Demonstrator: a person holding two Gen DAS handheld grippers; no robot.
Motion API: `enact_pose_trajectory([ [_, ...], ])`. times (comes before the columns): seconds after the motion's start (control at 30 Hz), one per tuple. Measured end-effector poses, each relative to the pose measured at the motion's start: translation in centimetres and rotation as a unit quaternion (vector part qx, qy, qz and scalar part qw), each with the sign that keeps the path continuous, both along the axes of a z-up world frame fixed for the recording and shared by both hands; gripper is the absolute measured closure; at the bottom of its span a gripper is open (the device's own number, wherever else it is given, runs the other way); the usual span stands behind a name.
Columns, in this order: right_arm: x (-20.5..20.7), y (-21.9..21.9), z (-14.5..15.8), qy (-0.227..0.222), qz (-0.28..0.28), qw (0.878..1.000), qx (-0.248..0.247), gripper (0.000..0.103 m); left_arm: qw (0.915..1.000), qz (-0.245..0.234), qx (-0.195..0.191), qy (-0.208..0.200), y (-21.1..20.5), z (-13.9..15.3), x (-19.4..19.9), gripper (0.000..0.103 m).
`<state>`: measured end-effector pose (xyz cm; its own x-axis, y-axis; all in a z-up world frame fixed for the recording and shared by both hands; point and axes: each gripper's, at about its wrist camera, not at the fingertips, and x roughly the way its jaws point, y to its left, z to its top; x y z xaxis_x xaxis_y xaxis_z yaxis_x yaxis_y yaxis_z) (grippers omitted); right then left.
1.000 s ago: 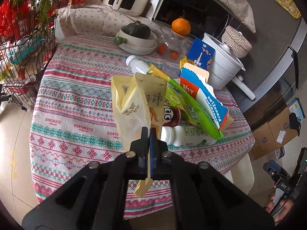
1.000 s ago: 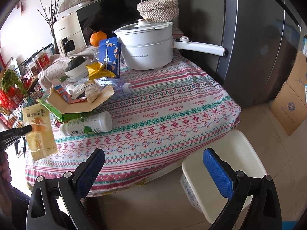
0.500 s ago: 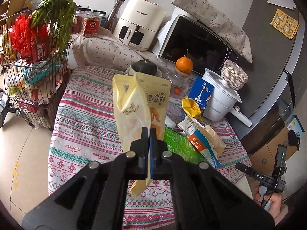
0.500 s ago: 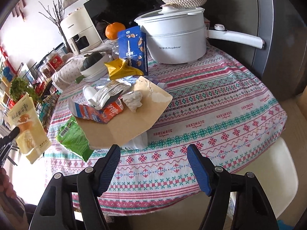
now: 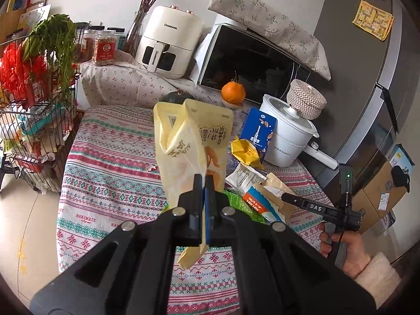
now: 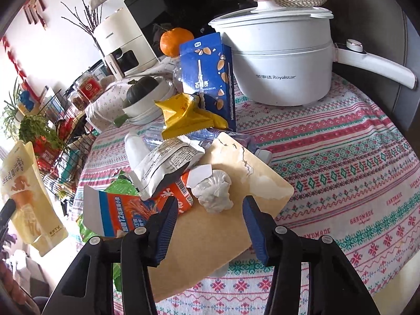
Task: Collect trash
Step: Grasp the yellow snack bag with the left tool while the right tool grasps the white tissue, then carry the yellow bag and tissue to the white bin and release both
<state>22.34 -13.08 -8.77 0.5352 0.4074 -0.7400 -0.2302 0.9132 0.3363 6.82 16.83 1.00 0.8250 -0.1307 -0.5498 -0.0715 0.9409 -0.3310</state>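
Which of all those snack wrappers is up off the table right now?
The pale yellow pouch, pinched in the left gripper and hanging clear of the table. The crumpled yellow wrapper and white wrapper lie in the pile.

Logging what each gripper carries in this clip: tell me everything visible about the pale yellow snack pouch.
The pale yellow snack pouch is a flat, creased, film-like bag with dark printed characters and an orange picture. It looks empty, its top torn open and folded. It stands roughly upright in the air, clear of the tablecloth, pinched near its lower end by the shut left gripper; a corner hangs below the fingers. Nothing else touches it.
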Motion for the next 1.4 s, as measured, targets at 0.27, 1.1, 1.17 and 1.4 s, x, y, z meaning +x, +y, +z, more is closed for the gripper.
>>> enact_pose_trajectory([
  [0.27, 2.1, 1.2, -1.9, 0.008, 0.016, 1.0, 0.007, 0.076, 0.9999, 0.003, -0.011, 0.01, -0.2, -0.1, 1.2, 0.102],
  [1.1, -2.4, -6.7, -1.8, 0.085, -0.058, 0.979, -0.175, 0.079, 0.9975, -0.068, -0.015, -0.016, -7.0, 1.7, 0.9, 0.102],
  [1.17, -2.9, -7.7, -1.5, 0.084, -0.064, 0.982, -0.156, 0.079, 0.9968, -0.076, -0.02, -0.013, -7.7, 1.7, 1.2, 0.102],
  [1.4, -5.8, -11.4, 1.7, 0.059, -0.078, 0.986, -0.132, 0.079, 0.991, -0.129, -0.036, -0.008, -12.0, 2.1, 1.8, 0.102],
])
